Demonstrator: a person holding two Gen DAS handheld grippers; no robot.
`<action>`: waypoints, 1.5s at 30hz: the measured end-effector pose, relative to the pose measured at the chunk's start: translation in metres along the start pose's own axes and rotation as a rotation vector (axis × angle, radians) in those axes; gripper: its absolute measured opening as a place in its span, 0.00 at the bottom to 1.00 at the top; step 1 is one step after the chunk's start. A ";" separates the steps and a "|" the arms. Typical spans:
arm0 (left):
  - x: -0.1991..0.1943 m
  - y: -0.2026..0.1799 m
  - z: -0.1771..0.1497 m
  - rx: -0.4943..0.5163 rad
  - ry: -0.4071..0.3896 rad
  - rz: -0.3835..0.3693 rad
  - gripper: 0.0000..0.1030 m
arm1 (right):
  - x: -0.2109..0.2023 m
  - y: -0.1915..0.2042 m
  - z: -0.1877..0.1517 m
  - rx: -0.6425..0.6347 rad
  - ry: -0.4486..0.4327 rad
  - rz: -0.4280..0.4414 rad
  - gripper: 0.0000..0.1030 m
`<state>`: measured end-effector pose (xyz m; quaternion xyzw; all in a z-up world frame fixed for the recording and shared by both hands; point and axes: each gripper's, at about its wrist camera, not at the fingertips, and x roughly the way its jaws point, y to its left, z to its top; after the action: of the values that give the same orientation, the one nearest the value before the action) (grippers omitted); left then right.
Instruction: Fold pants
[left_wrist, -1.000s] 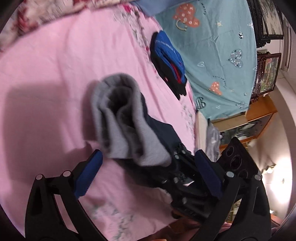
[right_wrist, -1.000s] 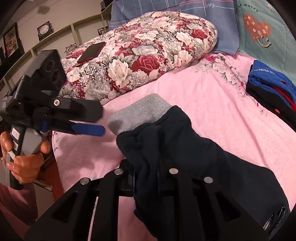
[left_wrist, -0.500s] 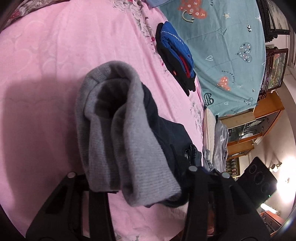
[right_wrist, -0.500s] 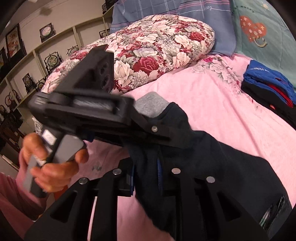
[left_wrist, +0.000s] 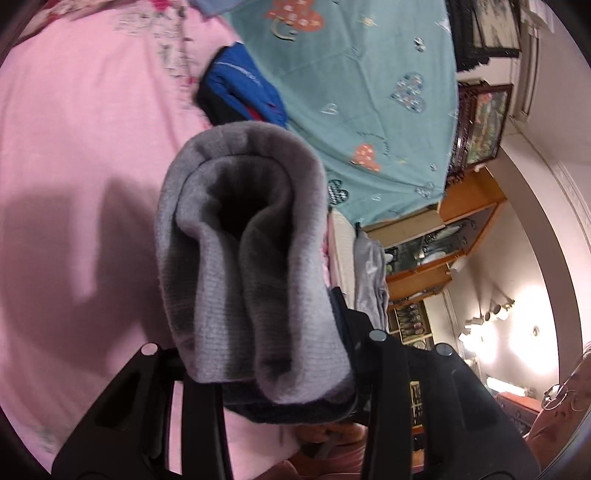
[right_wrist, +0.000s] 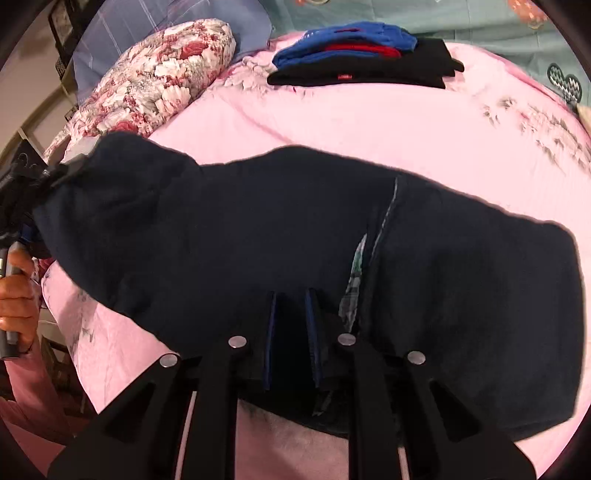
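Note:
The dark navy pants (right_wrist: 258, 236) hang stretched above the pink bed (right_wrist: 388, 122). Their grey ribbed cuffs (left_wrist: 251, 266) fill the left wrist view. My left gripper (left_wrist: 266, 373) is shut on the cuff end; its fingertips are hidden under the cloth. In the right wrist view the left gripper (right_wrist: 22, 206) holds the pants' far left end. My right gripper (right_wrist: 290, 332) is shut on the pants' near edge, with the blue pads pinching the dark cloth.
A stack of folded clothes (right_wrist: 354, 55), blue, red and black, lies at the far side of the bed; it also shows in the left wrist view (left_wrist: 240, 92). A floral pillow (right_wrist: 159, 85) lies at the left. A teal sheet (left_wrist: 351, 92) lies beyond.
My left gripper came in and shut on the grey cuff end. The pants were lifted and pulled out straight between both grippers. The right gripper turned toward the stack of clothes.

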<state>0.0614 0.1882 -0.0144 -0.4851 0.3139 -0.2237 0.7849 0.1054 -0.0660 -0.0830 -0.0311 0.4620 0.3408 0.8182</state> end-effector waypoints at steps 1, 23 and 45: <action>0.010 -0.010 -0.001 0.017 0.011 -0.009 0.35 | -0.001 0.000 0.001 0.005 -0.004 0.010 0.13; 0.210 -0.111 -0.073 0.351 0.186 0.142 0.95 | -0.129 -0.137 -0.086 0.279 -0.205 0.013 0.54; 0.136 -0.040 -0.099 0.534 0.032 0.507 0.96 | -0.102 -0.171 -0.044 0.415 -0.210 0.138 0.67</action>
<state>0.0849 0.0203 -0.0488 -0.1664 0.3669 -0.1038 0.9094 0.1384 -0.2670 -0.0742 0.2050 0.4358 0.2952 0.8252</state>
